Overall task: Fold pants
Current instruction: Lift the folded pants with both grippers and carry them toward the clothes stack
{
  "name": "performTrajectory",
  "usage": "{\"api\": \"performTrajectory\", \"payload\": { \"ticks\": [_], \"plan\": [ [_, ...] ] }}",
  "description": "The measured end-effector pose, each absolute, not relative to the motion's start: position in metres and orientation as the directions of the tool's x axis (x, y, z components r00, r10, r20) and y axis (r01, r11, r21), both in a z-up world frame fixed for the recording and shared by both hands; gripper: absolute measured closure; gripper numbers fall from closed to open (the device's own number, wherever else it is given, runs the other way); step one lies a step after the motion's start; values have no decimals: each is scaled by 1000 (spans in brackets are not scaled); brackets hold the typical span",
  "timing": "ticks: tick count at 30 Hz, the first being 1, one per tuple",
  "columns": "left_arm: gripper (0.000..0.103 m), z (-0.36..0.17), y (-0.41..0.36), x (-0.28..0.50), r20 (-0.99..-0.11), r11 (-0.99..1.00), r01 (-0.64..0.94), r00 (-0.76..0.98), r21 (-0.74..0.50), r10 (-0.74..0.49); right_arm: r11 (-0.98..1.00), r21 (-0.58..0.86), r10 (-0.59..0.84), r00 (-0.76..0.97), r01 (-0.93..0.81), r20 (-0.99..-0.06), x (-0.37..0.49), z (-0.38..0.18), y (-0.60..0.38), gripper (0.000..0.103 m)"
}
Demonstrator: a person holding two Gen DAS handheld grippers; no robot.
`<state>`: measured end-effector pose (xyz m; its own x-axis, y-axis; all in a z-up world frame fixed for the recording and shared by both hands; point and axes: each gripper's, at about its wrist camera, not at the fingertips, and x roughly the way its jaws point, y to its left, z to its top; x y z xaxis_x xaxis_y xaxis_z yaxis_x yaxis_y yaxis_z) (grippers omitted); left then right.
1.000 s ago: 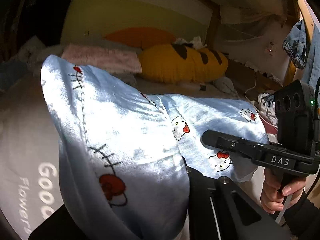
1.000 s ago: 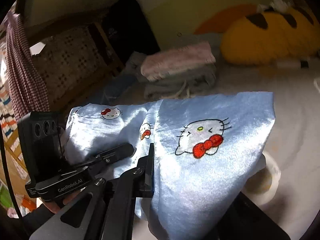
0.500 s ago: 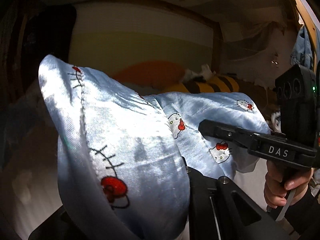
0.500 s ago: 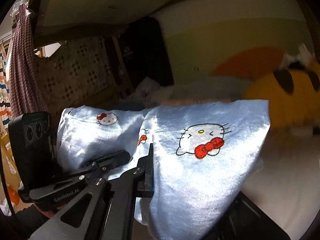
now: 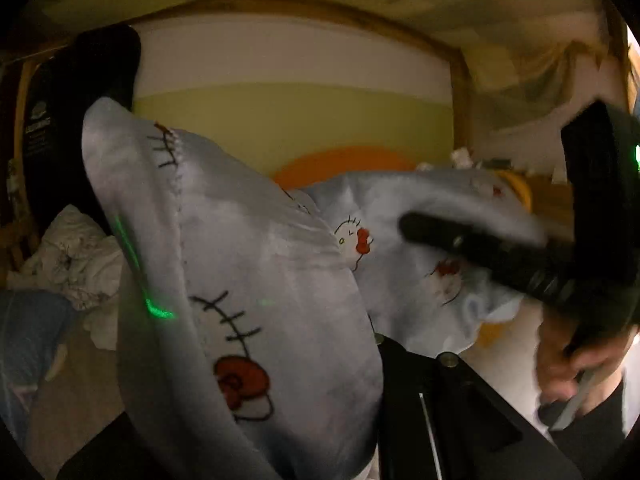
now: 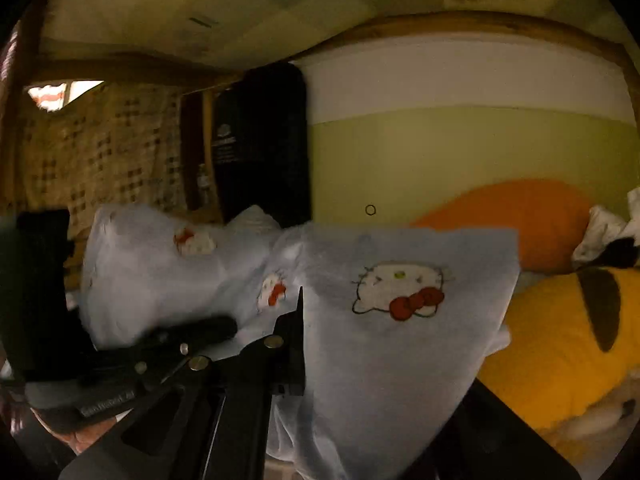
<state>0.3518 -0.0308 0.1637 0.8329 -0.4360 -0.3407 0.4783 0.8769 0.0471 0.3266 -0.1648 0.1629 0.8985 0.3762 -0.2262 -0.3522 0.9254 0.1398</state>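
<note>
The light blue pants (image 5: 272,280) with a cat-and-red-bow print hang in the air between both grippers. My left gripper (image 5: 372,344) is shut on one part of the cloth, which drapes over its fingers. My right gripper (image 6: 304,332) is shut on another part of the pants (image 6: 400,320). In the left wrist view the right gripper (image 5: 480,248) crosses the frame, blurred, with the hand below it. In the right wrist view the left gripper (image 6: 188,336) sits at lower left against the cloth. Both sets of fingertips are hidden by the fabric.
A yellow plush with dark patches (image 6: 572,340) and an orange cushion (image 6: 520,216) lie at the right. White crumpled bedding (image 5: 68,256) lies at the left. A black hanging item (image 6: 260,140) and the green-and-white wall (image 5: 300,120) are behind.
Both grippers have risen and tilted up with the pants in them; the bed has dropped out of view and the wall and ceiling now fill the frames. The scene is darker and blurred.
</note>
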Motion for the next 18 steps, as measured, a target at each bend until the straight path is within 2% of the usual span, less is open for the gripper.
{"api": "performTrajectory", "payload": {
  "ticks": [4,7,9,11,13,18],
  "plan": [
    [94,135,-19,386,-350,894,448,836,-11,-423,923,161,382,887,-350,-260,362,130,-156,95],
    [94,110,-9,399,-350,906,422,845,-27,-404,936,161,349,879,-312,-325,390,100,-138,95],
    [94,95,-12,409,-379,909,417,837,-28,-395,933,180,357,871,-312,-337,398,87,-135,95],
    [94,86,-13,416,-386,915,404,842,-14,-377,946,147,323,872,-288,-368,407,77,-127,95],
    [94,83,-13,424,-385,907,418,830,-50,-403,952,128,307,874,-279,-376,407,69,-128,95],
    [86,81,-9,427,-392,905,421,824,-57,-408,958,143,285,874,-248,-393,416,69,-122,95]
  ]
}}
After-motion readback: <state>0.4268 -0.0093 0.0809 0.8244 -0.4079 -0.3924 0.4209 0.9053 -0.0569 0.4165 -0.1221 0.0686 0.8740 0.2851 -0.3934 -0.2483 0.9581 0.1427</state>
